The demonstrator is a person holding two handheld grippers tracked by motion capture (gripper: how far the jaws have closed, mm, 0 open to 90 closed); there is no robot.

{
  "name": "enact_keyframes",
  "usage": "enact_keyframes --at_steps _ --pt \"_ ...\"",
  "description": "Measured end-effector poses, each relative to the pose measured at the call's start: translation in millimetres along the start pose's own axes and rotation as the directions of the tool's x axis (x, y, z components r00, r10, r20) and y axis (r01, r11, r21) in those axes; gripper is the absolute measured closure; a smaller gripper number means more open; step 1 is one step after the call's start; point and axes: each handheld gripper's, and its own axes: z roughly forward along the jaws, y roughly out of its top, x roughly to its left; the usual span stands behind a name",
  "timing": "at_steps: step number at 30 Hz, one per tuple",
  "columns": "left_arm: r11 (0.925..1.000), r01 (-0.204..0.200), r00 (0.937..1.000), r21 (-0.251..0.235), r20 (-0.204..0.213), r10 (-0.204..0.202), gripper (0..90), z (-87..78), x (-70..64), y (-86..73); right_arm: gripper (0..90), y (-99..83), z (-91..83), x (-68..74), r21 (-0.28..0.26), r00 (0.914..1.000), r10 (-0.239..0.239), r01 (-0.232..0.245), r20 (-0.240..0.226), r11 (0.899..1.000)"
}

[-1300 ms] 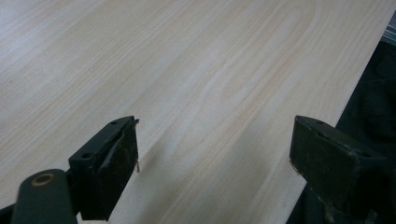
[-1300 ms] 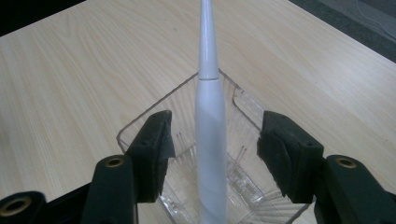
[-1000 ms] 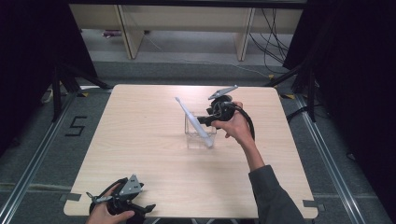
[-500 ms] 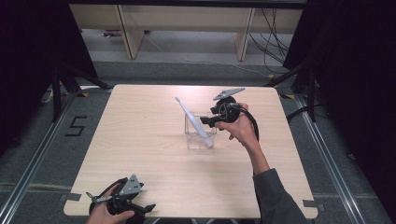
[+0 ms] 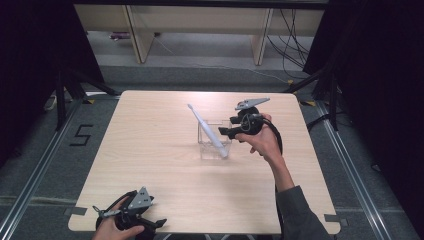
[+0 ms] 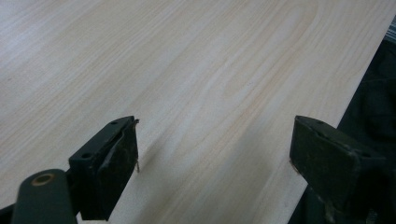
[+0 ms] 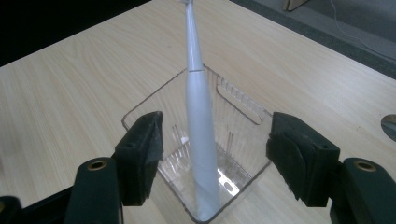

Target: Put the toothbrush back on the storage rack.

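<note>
The right hand-held gripper [image 5: 226, 132] now sits slightly nearer the person's edge of the pale wooden bench [image 5: 150, 150] than a second ago, having drifted a little down and to the right in the high view. Its jaws stand apart, just beside the clear plastic square container [image 7: 243, 121]. The white electric toothbrush [image 5: 207, 131] leans in that container at much the same tilt, with no clear shift.
</note>
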Motion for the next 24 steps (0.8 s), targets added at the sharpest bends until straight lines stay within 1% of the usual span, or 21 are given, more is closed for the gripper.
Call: enact_keyframes --at_steps 1,2,3,5,6,7,9,10,11,12,13,14,15,16,17,19,20,21,22,23,24 --pt "1.0 0.001 1.0 -0.001 0.001 -0.001 14.8 -0.1 -0.2 0.0 36.0 -0.5 -0.9 -1.0 0.0 1.0 0.0 0.0 0.008 1.0" --pt "1.0 -0.002 1.0 -0.001 0.0 0.002 14.8 -0.7 -0.5 0.0 36.0 -1.1 -0.9 -1.4 -0.008 1.0 0.004 -0.004 -0.007 1.0" --pt "1.0 0.001 1.0 -0.004 0.003 -0.001 14.8 -0.7 -0.6 0.0 36.0 -1.3 -1.9 -2.2 -0.008 1.0 -0.006 0.006 0.003 1.0" --pt "1.0 0.0 1.0 -0.002 0.0 0.0 14.8 -0.9 -0.3 -0.1 35.7 -2.0 -3.4 -2.4 -0.004 0.9999 0.006 -0.006 0.009 1.0" --pt "1.0 0.002 1.0 -0.002 0.001 -0.002 14.8 -1.0 -0.5 -0.1 35.6 -1.9 -3.3 -4.5 -0.012 0.9998 -0.017 0.017 0.006 1.0" --pt "1.0 0.001 1.0 -0.003 0.001 -0.001 14.8 -1.1 -0.5 0.0 35.5 -2.4 -4.3 -4.4 -0.018 0.9997 -0.014 0.015 0.02 1.0" --pt "1.0 -0.001 1.0 -0.003 0.001 0.001 14.8 -1.3 -0.5 0.2 34.9 -3.1 -4.8 -3.4 -0.018 0.9999 0.004 -0.004 0.014 1.0" --pt "1.0 -0.001 1.0 -0.003 0.001 0.001 14.8 -1.2 -0.4 0.2 34.9 -3.2 -5.7 -3.1 -0.014 0.9998 0.005 -0.005 0.02 1.0" --pt "1.0 0.0 1.0 -0.002 0.001 0.0 14.8 -1.1 -0.5 0.1 34.8 -3.3 -5.7 -4.3 -0.025 0.9996 -0.01 0.011 0.025 1.0" --pt "1.0 0.001 1.0 -0.002 0.001 -0.001 14.8 -1.0 -0.5 0.0 34.8 -3.6 -6.0 -3.6 -0.019 0.9999 0.013 -0.013 0.004 1.0" --pt "1.0 0.001 1.0 -0.002 0.001 -0.001 14.8 -1.0 -0.5 0.1 34.8 -3.5 -7.9 -2.1 -0.005 0.9996 0.028 -0.028 0.003 1.0" --pt "1.0 0.001 1.0 -0.002 0.001 -0.001 14.8 -1.1 -0.6 0.2 34.7 -3.5 -8.8 -3.5 -0.015 0.9998 0.0 0.0 0.02 1.0" --pt "1.0 0.001 1.0 -0.003 0.003 -0.001 14.8 -1.0 -0.7 0.2 34.5 -3.5 -9.6 -3.2 -0.016 0.9999 0.008 -0.007 0.012 1.0" --pt "1.0 0.0 1.0 -0.002 0.003 0.0 14.8 -1.2 -0.7 0.2 34.3 -3.6 -11.2 -2.7 -0.017 0.9998 0.005 -0.005 0.021 1.0" --pt "1.0 0.001 1.0 -0.002 0.002 -0.001 14.8 -1.0 -0.7 0.1 34.2 -3.4 -12.1 -4.0 -0.026 0.9998 -0.009 0.01 0.02 1.0" --pt "1.0 0.005 1.0 -0.004 0.008 -0.005 14.8 -1.0 -1.2 0.0 33.8 -4.4 -14.5 -2.6 -0.017 0.9998 0.016 -0.016 0.014 1.0" --pt "1.0 0.004 1.0 -0.004 0.008 -0.004 14.8 -1.0 -1.1 0.1 33.7 -4.8 -16.2 -4.0 -0.021 0.9996 0.003 -0.003 0.028 1.0" --pt "1.0 0.003 1.0 -0.004 0.007 -0.003 14.8 -1.0 -1.1 0.1 33.5 -5.3 -16.8 -3.9 -0.022 0.9996 0.011 -0.011 0.024 1.0" --pt "1.0 0.003 1.0 -0.004 0.007 -0.003 14.8 -1.1 -1.1 0.2 33.2 -6.0 -17.4 -6.4 -0.031 0.9994 -0.016 0.017 0.031 0.999" --pt "1.0 0.001 1.0 -0.003 0.002 -0.001 14.8 -1.0 -0.8 0.2 33.1 -7.1 -18.6 -5.5 -0.026 0.9995 0.003 -0.002 0.032 1.0" --pt "1.0 0.001 1.0 -0.002 0.009 -0.001 14.8 -1.2 -0.9 0.2 33.0 -7.7 -19.0 -6.0 -0.021 0.9996 0.007 -0.007 0.027 1.0"
